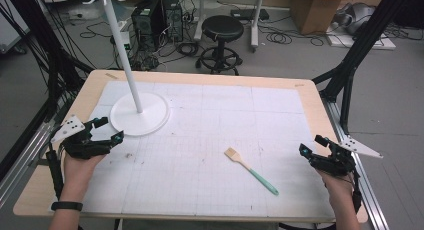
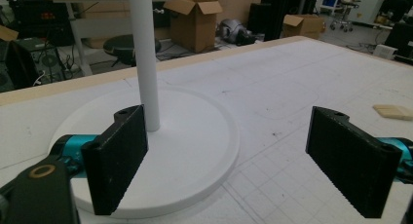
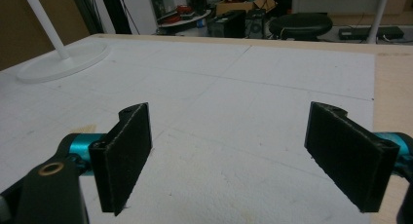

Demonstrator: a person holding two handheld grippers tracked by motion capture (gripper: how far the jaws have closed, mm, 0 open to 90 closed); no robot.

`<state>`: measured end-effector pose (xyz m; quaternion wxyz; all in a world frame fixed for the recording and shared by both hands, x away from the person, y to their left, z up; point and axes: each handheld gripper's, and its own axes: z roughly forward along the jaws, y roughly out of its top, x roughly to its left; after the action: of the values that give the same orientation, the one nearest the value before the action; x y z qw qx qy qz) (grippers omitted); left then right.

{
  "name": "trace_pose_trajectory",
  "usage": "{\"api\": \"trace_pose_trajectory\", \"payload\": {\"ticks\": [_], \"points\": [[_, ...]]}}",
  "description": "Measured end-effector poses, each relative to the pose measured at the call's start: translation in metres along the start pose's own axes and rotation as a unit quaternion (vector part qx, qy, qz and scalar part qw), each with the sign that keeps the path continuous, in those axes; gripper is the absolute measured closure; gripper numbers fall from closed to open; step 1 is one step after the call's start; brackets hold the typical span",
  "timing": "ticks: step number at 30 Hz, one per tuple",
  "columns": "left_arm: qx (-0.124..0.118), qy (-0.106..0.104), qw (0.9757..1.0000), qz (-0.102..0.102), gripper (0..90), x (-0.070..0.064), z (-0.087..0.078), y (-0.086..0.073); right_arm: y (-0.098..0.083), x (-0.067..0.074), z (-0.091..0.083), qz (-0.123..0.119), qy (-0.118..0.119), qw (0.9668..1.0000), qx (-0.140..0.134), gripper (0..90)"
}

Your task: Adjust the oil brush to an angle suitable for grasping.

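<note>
Both pairs of ribbed black jaws stand wide with nothing between them. The left gripper (image 1: 104, 131) hovers at the table's nine o'clock, just beside the one white stand (image 1: 139, 115), a round flat base with a slim pole. The right gripper (image 1: 314, 146) hovers at four o'clock. One brush (image 1: 250, 170), pale bristles and mint-green handle, lies near five o'clock, well apart from both.
</note>
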<state>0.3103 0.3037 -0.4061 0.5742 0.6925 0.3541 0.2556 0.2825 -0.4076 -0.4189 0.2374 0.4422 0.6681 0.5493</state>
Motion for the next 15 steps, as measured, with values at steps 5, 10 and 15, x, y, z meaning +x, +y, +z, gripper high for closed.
{"api": "trace_pose_trajectory", "payload": {"ticks": [5, 10, 15], "points": [[-0.004, 0.0, 1.0, 0.0, 16.1, 0.0004, -0.001, 0.0004, 0.0002, -0.0013, -0.0006, 0.004, -0.002, 1.0, -0.002, 16.5], [-0.002, -0.002, 1.0, -0.001, 16.1, 0.0006, -0.0005, 0.0001, 0.0004, -0.0014, -0.0009, 0.005, -0.002, 1.0, -0.002, 16.5], [-0.002, -0.005, 1.0, 0.0, 16.1, -0.0004, -0.0003, 0.0004, 0.0014, 0.0, -0.0009, 0.007, 0.001, 1.0, -0.001, 16.5]]}}
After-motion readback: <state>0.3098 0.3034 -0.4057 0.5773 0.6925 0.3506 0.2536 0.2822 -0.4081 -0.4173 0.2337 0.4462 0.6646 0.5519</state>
